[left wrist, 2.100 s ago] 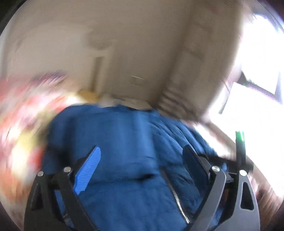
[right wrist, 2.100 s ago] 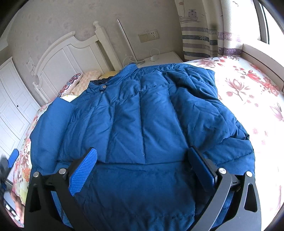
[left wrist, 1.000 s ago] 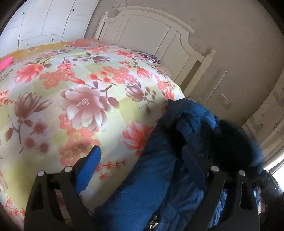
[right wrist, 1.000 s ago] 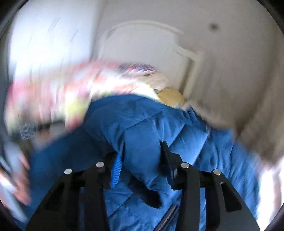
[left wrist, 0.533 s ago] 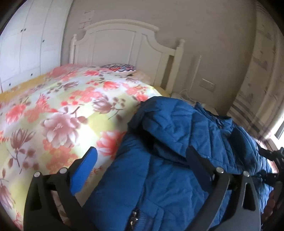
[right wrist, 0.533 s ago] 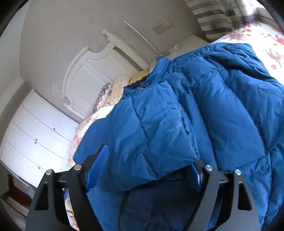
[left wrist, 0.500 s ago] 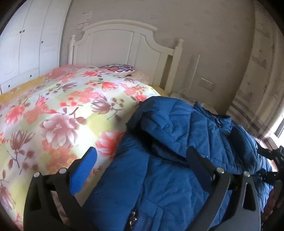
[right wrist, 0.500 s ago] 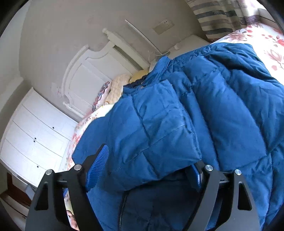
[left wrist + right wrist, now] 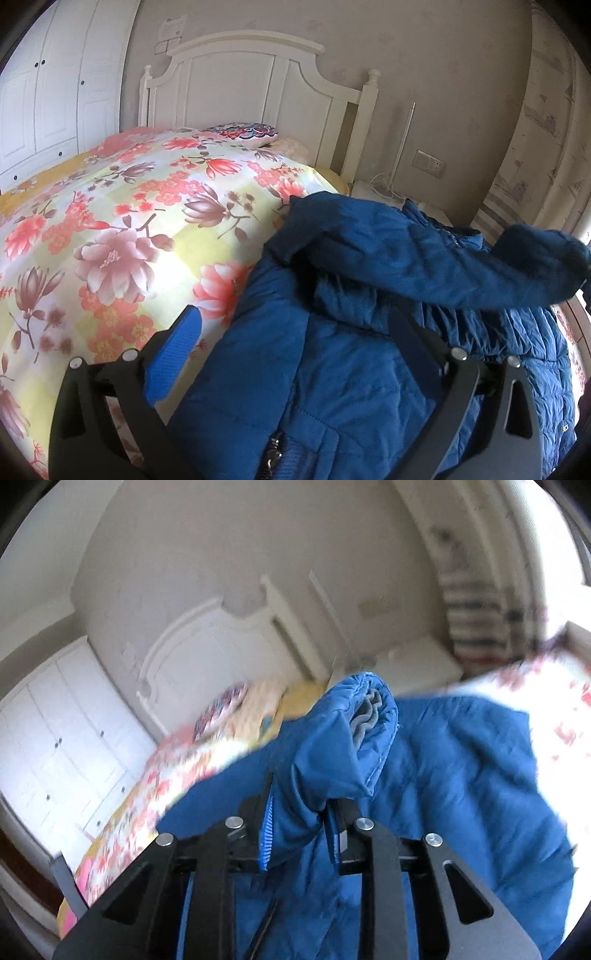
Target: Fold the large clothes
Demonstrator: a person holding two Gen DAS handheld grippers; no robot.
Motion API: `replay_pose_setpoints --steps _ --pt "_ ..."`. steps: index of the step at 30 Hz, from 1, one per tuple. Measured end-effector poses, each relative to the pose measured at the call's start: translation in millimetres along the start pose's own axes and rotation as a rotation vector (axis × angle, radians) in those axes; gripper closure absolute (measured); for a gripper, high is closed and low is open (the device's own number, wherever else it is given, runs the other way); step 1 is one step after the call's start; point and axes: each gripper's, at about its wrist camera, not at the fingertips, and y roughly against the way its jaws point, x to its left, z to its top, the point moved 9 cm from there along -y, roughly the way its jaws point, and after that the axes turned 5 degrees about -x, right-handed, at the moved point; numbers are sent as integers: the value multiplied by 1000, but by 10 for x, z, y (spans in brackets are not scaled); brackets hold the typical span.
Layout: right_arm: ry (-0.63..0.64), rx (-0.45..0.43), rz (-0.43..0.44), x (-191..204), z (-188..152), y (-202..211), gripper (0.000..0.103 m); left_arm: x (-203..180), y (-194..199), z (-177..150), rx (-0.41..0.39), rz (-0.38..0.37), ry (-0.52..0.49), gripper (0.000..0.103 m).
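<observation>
Floral bedspread (image 9: pixel 122 236) fills the bed, white headboard (image 9: pixel 255 85) at the far end, and your blue puffer jacket (image 9: pixel 332 369) is lying on the spread, well short of that headboard. Your left tongs (image 9: pixel 295 350) stand wide over the jacket's near edge, nothing pinched, zipper pull (image 9: pixel 274 452) just below them. Your left view alone gives you the patterned pillow (image 9: pixel 243 131) at the foot of the headboard, the wall socket (image 9: pixel 428 162) off to the headboard's right, and a sleeve (image 9: pixel 480 266) lifted clear across the jacket. Over to your right view, blurred: your right tongs (image 9: pixel 301 834) are closing, jaws narrow, pinching that sleeve, cuff (image 9: pixel 365 712) sticking up past them with grey lining showing. White wardrobe doors (image 9: pixel 62 746) stand left of the headboard. No writing readable anywhere.
</observation>
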Motion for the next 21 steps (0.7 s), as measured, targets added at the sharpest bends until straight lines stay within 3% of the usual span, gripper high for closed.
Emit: replay_pose_setpoints --steps 2,7,11,13,15,16,17,21 --pt "-32 18 -34 -226 -1 -3 78 6 -5 -5 3 -1 4 3" --pt "-159 192 -149 -759 -605 -136 78 21 -33 -24 19 -1 12 3" --pt "-210 205 -185 -876 -729 -130 77 46 -51 -39 30 0 23 3" --pt "-214 181 -226 -882 -666 -50 61 58 -56 -40 31 0 28 3" --pt "-171 78 -337 -892 -509 149 51 64 -61 -40 32 1 28 3" --pt "-119 26 -377 -868 -423 217 51 65 -65 -38 34 2 27 3" --pt "-60 -7 -389 -784 -341 249 51 64 -69 -40 35 3 24 3" --pt "159 13 -337 -360 -229 40 50 50 -70 -43 38 5 17 3"
